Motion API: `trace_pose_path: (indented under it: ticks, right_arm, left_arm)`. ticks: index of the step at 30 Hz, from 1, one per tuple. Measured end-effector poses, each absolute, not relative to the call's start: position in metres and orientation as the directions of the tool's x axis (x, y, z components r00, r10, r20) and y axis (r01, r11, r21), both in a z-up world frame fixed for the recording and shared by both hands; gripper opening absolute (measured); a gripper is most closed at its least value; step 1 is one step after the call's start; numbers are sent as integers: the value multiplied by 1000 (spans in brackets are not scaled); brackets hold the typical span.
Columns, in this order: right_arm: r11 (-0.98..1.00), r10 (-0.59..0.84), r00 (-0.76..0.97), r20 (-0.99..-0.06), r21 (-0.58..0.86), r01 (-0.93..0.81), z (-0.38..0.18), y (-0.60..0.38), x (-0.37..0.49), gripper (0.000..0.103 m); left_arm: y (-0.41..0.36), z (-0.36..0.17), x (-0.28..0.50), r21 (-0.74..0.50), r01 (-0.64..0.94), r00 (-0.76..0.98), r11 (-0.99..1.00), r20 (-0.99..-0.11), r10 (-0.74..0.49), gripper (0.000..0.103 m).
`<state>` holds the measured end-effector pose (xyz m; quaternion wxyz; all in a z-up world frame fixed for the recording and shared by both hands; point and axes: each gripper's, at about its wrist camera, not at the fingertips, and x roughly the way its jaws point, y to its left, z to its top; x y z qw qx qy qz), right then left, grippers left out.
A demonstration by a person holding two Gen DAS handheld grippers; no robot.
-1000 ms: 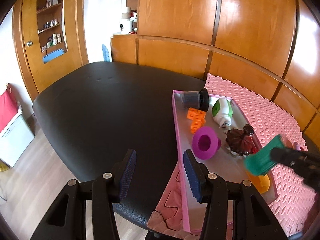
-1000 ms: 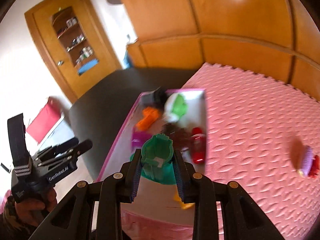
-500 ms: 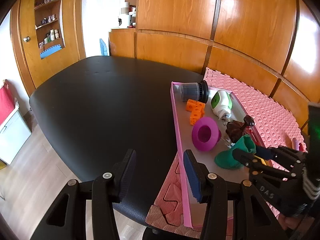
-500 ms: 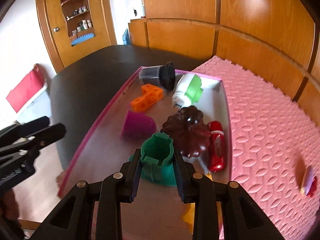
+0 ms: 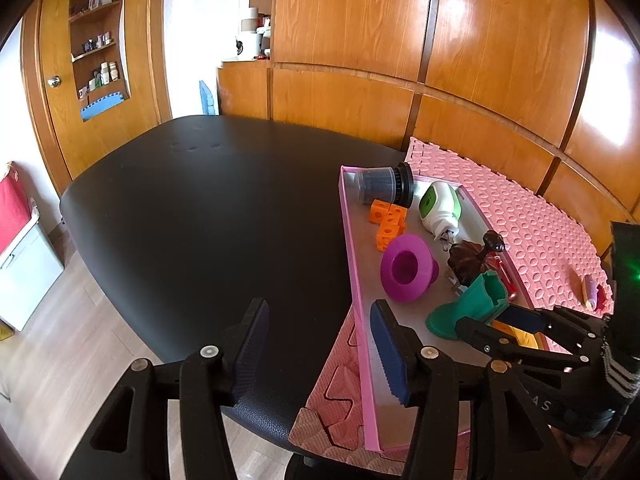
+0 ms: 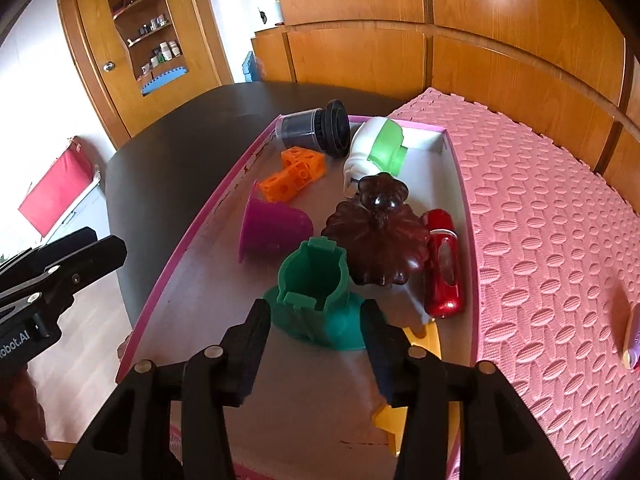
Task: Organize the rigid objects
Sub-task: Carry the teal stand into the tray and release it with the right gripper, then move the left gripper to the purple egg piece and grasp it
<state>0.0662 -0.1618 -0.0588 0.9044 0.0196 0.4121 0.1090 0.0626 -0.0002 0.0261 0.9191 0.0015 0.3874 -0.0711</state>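
Between my right claw's (image 6: 316,320) spreading jaws, the green flanged piece (image 6: 316,288) is standing on the floor of the pink-rimmed tray (image 6: 192,236), and my pads are coming away from its sides, so I am no longer gripping it. I am judging this as the release at the end of a placement. Just beyond the claw, the dark brown ornament (image 6: 380,240) is sitting close against the green piece, with the purple cup (image 6: 272,228) lying ahead to the left and the red oblong thing (image 6: 442,264) ahead to the right. A yellow piece (image 6: 424,336) is peeking out under my right finger. Off to my left, my other claw (image 5: 320,340) is hanging open over the black table edge (image 5: 200,220), holding nothing. Next I am expecting to draw straight back and up, keeping clear of the green flange and the ornament, then swing right toward the small item (image 6: 632,340) lying out on the pink foam mat (image 6: 540,200).
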Motion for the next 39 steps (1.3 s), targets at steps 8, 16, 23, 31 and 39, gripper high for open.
trace_pose_path:
  ticks: [8,16,23,31,39]
  right_arm:
    - [975,217,675,-705,125,-183,-42,-163,50,48]
    - [977,212,717,-664,118,-179,-22,-168,34,49]
    - [991,120,798,-591,31,-126,3,-186,15,49]
    - [993,-118,898,-423,-35,114,37,-241,-15,51]
    - [948,-131,885,-448,204,243,40,-336,-35,68]
  left_arm:
    - [-5,32,60,-42,141,700,989,-702,-130,54]
    - [-13,41,54,-30,164,716,986,-684,-140,54]
    - [-22,50,49,-28,192,726,981,-669,-161,55]
    - [-38,63,41,-20,240,736,970,-648,-196,59]
    - [-72,77,29,6,341,732,940,-630,-261,61]
